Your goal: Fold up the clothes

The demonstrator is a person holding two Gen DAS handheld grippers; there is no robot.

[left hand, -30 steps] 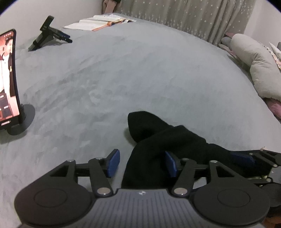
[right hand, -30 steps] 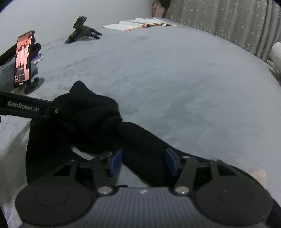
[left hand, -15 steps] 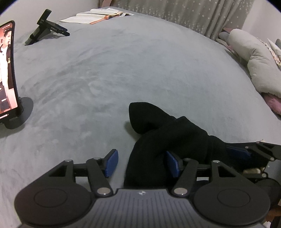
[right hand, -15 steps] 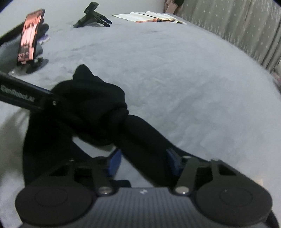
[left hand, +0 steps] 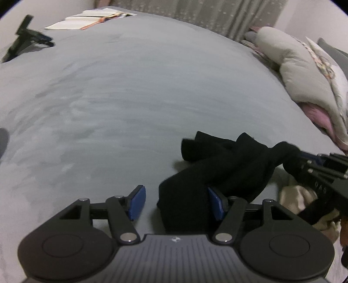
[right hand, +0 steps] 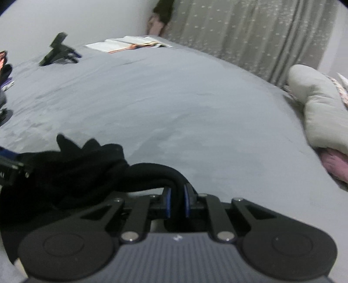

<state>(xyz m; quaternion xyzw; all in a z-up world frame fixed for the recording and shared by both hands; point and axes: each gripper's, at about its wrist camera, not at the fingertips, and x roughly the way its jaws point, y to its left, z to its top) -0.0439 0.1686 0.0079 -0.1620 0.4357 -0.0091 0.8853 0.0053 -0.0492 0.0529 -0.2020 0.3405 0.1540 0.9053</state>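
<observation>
Lying bunched on the grey bedspread (left hand: 134, 104): one black garment (left hand: 226, 165), crumpled and part twisted into a rope, nowhere near flat yet.

Right gripper (right hand: 176, 202): jaws closing, blue pads nearly together and pressing on a rolled strand of the cloth; the strand arches away to the left toward the main heap. Judged purpose: to lift one end so the bundle can be pulled out straight.

Left gripper (left hand: 174, 202): jaws closing but with a clear gap; cloth lies between them, against the right pad, with the left pad clear of it. No grip yet, by the look of it. Judged purpose: to take the opposite end.

Surroundings: open book (left hand: 91, 20) and a black stand (left hand: 24, 39) at the far edge, well apart; pale pillow (left hand: 304, 74) to the right by the curtain (right hand: 250, 32); a light cloth (left hand: 295, 198) just beside the garment, under the right tool. Nothing lies on the bedspread ahead; the knot-like twist is the likely hindrance.
</observation>
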